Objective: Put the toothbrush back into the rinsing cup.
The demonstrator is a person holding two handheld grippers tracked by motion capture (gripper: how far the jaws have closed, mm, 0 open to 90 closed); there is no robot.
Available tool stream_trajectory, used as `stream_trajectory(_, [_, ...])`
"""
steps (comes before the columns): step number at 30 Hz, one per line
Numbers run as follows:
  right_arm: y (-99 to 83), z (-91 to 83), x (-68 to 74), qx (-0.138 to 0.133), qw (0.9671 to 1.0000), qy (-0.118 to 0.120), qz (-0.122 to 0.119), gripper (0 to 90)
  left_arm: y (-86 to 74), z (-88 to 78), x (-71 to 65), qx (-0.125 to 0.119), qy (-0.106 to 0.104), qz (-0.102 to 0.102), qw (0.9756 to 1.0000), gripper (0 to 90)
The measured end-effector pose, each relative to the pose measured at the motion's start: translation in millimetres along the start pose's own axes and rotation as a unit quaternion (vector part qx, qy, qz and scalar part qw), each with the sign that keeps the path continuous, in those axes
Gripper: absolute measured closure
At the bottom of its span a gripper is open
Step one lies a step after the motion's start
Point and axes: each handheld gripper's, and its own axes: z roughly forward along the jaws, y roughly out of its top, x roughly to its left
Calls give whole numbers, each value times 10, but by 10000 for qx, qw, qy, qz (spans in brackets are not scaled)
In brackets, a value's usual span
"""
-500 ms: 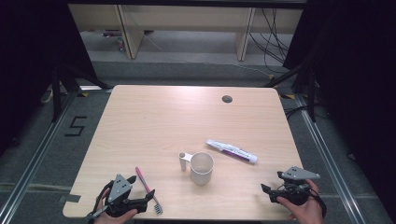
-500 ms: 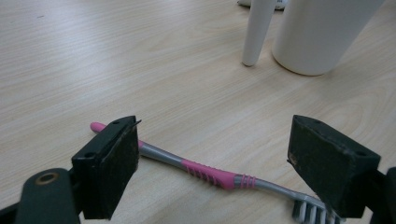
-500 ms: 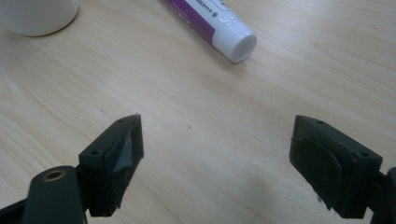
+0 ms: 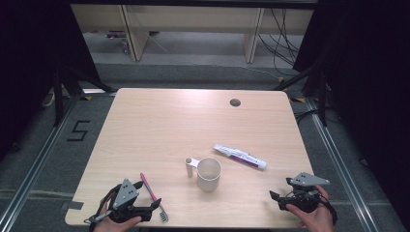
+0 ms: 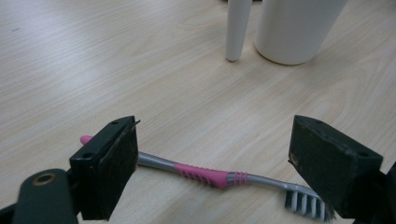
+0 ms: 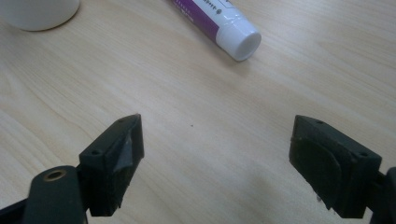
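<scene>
With its jaws apart over the toothbrush [image 5: 205,175], the left gripper [image 5: 212,163] should drop and clamp the pink handle squarely.

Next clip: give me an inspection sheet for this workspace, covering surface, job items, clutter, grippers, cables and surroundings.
Surface: light wooden table, with a round hole near the far edge.
Job's things: pink toothbrush lying flat between the left gripper's jaws; white cup upright mid-table, handle toward the left; toothpaste tube lying flat, cap on.
Clutter: nothing seen.
Grippers: left gripper open, pads not pressing on the toothbrush; right gripper open over bare wood, nothing between its jaws.
Cables: loose cables on the floor beyond the table.
Surroundings: black curtains at both sides, grey floor marked 5.
</scene>
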Motion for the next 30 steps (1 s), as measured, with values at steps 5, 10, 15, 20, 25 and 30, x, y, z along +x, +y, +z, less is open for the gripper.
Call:
stream_trajectory(5, [-2, 15, 22, 69, 9999, 82, 121, 189, 107, -30, 47, 160, -115, 373, 9991, 156])
stream_trajectory(10, [2, 14, 29, 112, 9997, 130, 186, 192, 219, -25, 142, 616, -201, 1425, 9877, 255])
stream_trajectory(15, [-3, 33, 27, 139, 9996, 186, 144, 197, 277, 66, 220, 1219, -463, 1887, 9733, 298])
stream_trajectory(20, [-3, 50, -9, 69, 9998, 183, -60, 197, 327, 177, 249, 1542, -736, 2135, 9619, 338])
stream_trajectory(25, [1, 52, -9, 51, 9998, 135, -133, 200, 356, 257, 230, 1954, -1022, 2543, 9416, 383])
stream_trajectory(30, [0, 53, -4, 73, 9998, 160, -108, 200, 396, 315, 255, 2287, -1175, 2908, 9216, 407])
